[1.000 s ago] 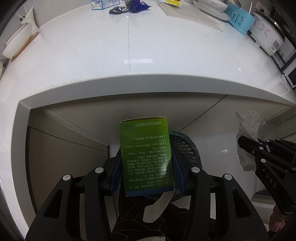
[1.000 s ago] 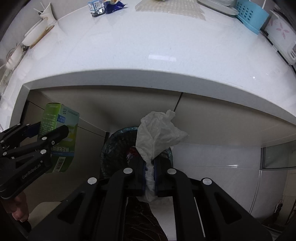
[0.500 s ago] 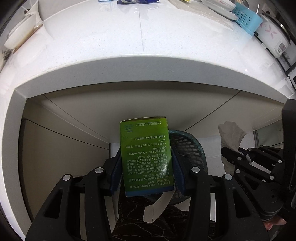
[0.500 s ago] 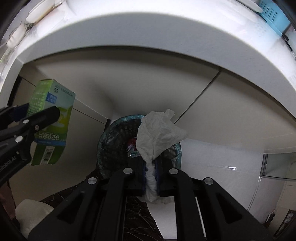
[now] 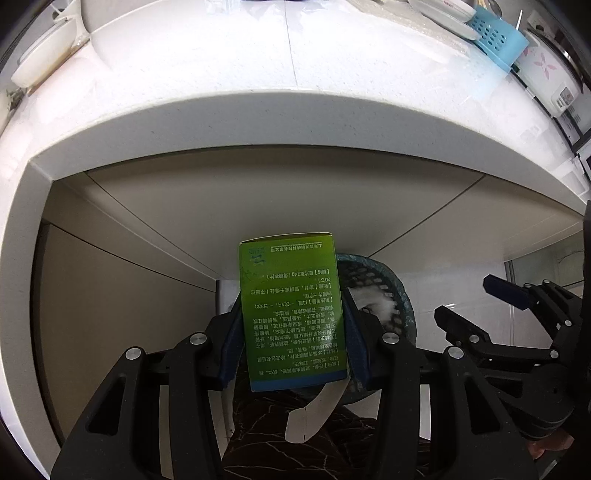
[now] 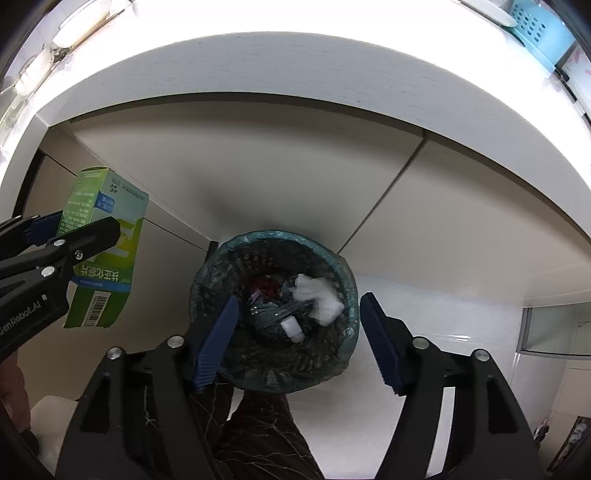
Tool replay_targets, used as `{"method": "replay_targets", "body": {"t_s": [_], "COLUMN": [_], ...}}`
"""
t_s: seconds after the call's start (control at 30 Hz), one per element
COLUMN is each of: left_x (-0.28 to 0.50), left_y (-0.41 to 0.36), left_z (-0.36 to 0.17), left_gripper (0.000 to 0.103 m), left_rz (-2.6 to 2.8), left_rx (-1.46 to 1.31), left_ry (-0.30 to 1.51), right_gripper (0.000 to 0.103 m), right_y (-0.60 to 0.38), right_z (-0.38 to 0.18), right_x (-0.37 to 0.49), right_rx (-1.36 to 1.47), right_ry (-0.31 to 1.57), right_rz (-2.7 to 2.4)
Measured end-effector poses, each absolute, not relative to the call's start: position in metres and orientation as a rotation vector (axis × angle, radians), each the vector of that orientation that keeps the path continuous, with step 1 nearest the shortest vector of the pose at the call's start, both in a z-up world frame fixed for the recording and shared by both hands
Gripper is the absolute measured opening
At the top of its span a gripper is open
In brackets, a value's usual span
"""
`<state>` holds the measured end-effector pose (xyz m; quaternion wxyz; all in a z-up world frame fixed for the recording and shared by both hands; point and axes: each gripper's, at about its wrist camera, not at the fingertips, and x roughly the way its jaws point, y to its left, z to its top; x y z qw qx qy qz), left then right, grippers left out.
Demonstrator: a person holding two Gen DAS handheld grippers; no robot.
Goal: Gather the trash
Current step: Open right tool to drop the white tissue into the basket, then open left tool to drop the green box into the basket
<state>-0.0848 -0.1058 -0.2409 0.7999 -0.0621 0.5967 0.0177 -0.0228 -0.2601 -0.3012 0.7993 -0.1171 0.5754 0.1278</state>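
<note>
Right gripper (image 6: 299, 325): jaws opening, nothing between them; the tissue (image 6: 317, 297) gripped earlier now lies in the wastebasket (image 6: 273, 373). Left gripper (image 5: 293, 321): fingers unchanged, clamped on green carton (image 5: 291, 314).

Crumpled white tissue (image 6: 317, 299) lies inside the lined bin (image 6: 273, 243); green carton (image 5: 291, 314) upright.

Strong overhead light washes the glossy white stone table (image 6: 295, 18) almost to pure glare in the right wrist view, while the beige cabinet fronts (image 5: 258, 206) beneath its overhang sit in soft shadow. Both fisheye views bow straight edges and darken to black corners. The printed green cardboard box (image 5: 293, 314) stays sharp.
</note>
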Motion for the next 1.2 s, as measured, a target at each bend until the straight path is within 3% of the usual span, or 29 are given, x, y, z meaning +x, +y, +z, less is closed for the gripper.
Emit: {"method": "replay_targets", "body": {"t_s": [0.07, 0.37, 1.2], "left_x": [-0.084, -0.076, -0.072], "left_y": [-0.104, -0.120, -0.183], "left_z": [-0.242, -0.258, -0.289], "left_gripper": [0.047, 0.047, 0.048], "left_rz": [0.034, 0.005, -0.125], "left_rx": [-0.130, -0.090, 0.030], "left_ry": [1.281, 1.301, 1.325], "right_gripper": [0.079, 0.092, 0.094], "right_y": [-0.263, -0.293, -0.370], "right_z": [-0.299, -0.286, -0.263], "right_x": [-0.025, -0.028, -0.039], "right_rx": [-0.252, -0.147, -0.039], "right_ry": [1.220, 1.181, 1.146], "right_rz": [0.259, 0.173, 0.022]}}
